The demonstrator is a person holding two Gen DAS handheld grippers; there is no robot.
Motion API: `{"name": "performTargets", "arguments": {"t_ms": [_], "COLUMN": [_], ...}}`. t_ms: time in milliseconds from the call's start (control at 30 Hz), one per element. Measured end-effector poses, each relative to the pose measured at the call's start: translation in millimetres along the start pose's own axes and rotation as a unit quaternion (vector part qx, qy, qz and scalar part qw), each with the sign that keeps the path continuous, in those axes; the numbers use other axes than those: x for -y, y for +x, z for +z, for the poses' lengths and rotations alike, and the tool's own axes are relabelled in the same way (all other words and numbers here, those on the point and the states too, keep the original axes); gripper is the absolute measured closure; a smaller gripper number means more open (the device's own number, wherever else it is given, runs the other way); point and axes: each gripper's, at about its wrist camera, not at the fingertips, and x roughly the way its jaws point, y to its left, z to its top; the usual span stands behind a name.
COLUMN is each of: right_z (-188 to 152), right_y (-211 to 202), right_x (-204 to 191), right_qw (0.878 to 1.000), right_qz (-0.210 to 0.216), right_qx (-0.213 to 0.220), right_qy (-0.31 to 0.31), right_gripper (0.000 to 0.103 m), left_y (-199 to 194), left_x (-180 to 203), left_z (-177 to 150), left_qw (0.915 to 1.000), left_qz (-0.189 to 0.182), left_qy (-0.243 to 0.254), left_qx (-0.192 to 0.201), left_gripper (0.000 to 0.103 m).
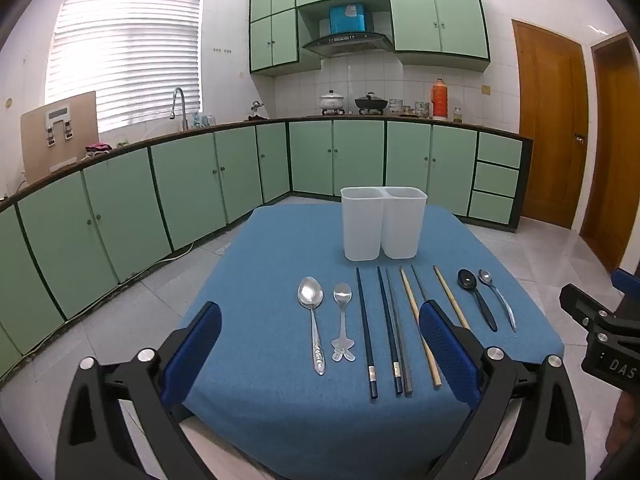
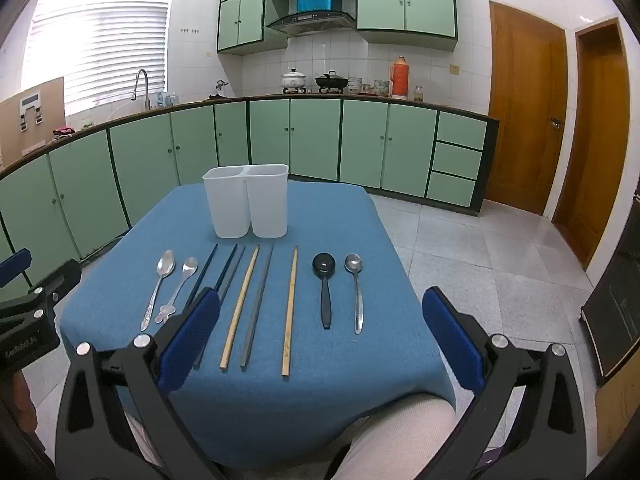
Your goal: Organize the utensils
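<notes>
Spoons and chopsticks in a row on desk, before empty two-cell holder. Left gripper, right gripper: jaws wide, empty. Risk: close-lying chopsticks, likely to be pinched together or to roll.

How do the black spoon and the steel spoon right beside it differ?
The black spoon is matte and dark with a thick, broad handle; the steel spoon is shiny with a slim handle. The black spoon's bowl is rounder and larger. Both lie flat on the blue cloth, bowls toward the white holder.
</notes>
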Motion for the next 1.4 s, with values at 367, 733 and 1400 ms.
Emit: {"name": "performTargets", "arguments": {"t_ms": [367,733,1400], "right_z": [-0.3,-0.1,0.0], "right_y": [-0.5,-1.1,-1.9], "right_x": [0.9,-0.1,0.3], "right_qw": [1.0,1.0,1.0], "right_qz": [0.002,0.002,0.002], "right_qx": [0.003,0.003,0.004], "right_qy": [0.002,0.002,0.002], "right_gripper": [0.005,0.005,0.005], "left_y": [-0.6,-1.1,-1.4], "left_x": [0.2,-0.2,-0.2], "left_z": [-1.0,-1.3,-1.8], "left_qw": [1.0,1.0,1.0], "left_qz": [0.001,0.001,0.001], "left_qy": [-0.002,-0.002,-0.001], "left_qx": [0.003,0.004,0.005], "left_gripper": [0.006,0.006,0.006]}}
